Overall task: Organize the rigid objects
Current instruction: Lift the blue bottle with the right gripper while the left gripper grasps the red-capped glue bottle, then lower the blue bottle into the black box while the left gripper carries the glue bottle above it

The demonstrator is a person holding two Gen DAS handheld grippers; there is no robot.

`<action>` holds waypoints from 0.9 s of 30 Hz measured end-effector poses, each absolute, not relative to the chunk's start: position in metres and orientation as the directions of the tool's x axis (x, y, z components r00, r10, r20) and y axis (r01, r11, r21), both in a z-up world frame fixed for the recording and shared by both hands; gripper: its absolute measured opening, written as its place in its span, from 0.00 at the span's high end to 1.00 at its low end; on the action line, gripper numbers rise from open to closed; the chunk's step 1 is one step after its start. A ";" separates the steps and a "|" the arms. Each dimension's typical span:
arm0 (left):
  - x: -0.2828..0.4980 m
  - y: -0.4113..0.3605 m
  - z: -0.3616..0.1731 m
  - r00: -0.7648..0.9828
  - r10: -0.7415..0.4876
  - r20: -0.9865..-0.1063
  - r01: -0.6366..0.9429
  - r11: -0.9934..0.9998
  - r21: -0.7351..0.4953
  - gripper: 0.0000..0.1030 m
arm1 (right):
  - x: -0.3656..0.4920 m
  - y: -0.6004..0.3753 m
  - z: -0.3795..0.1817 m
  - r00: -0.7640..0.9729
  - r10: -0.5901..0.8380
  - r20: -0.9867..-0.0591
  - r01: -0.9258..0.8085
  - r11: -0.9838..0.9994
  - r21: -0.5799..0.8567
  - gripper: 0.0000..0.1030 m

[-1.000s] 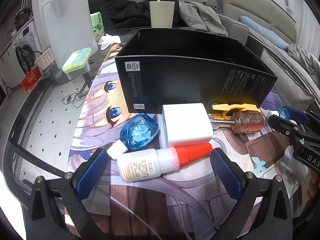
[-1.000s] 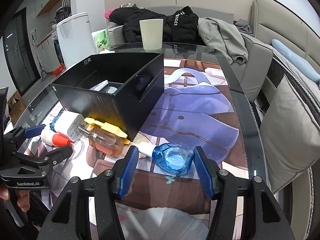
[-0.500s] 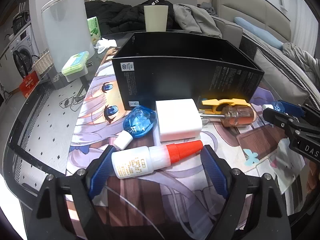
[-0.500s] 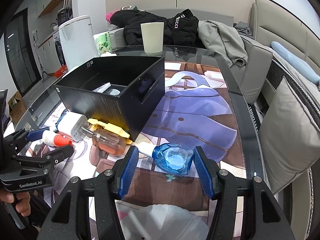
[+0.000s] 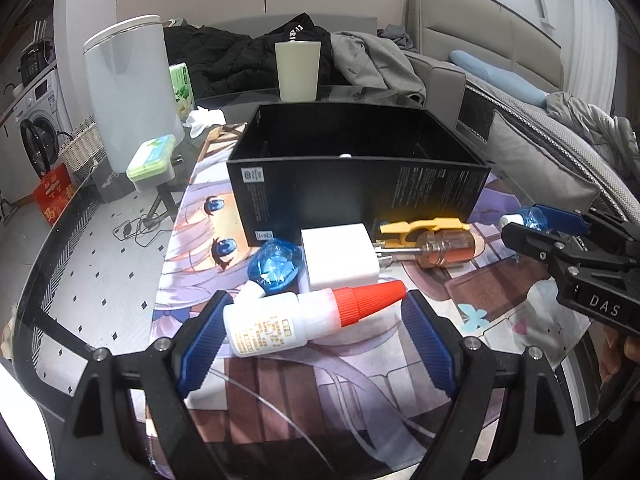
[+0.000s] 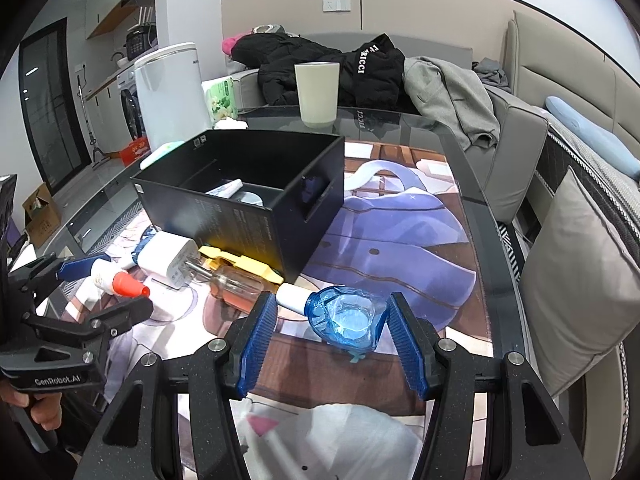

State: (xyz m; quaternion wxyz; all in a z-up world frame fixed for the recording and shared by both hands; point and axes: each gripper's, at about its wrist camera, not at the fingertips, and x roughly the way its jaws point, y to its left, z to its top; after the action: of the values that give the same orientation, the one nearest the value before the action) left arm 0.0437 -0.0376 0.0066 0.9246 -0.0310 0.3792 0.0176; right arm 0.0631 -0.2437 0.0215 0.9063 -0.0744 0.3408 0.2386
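Left gripper [image 5: 316, 334] now narrowed, clamping the glue bottle [image 5: 296, 318], apparently lifted. Right gripper [image 6: 332, 330] pinching a blue bottle [image 6: 346, 316]. Box [image 6: 248, 220] next, probably.

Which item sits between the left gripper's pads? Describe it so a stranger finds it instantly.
Start at the black box on the printed mat. In front of it lies a clutter of small items; nearest the left gripper is the glue bottle, on its side. Only it has a red cone cap.

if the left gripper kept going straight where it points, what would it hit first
Most likely the glue bottle with the red cap, lying crosswise between the left gripper's jaws. Behind it sits the white charger, then the black box; depth is hard to judge.
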 end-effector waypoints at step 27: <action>0.071 -0.019 0.054 0.806 -0.019 -0.592 -0.018 0.998 -0.056 0.17 | 0.055 -0.224 0.066 0.688 0.503 -0.523 -0.577 0.817 0.027 0.44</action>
State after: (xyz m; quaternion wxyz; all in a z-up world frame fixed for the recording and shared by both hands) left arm 0.0705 -0.0188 0.0537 0.9497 -0.0296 0.3118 -0.0003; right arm 0.0550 -0.2235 0.0663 0.9160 -0.0699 0.2632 0.2947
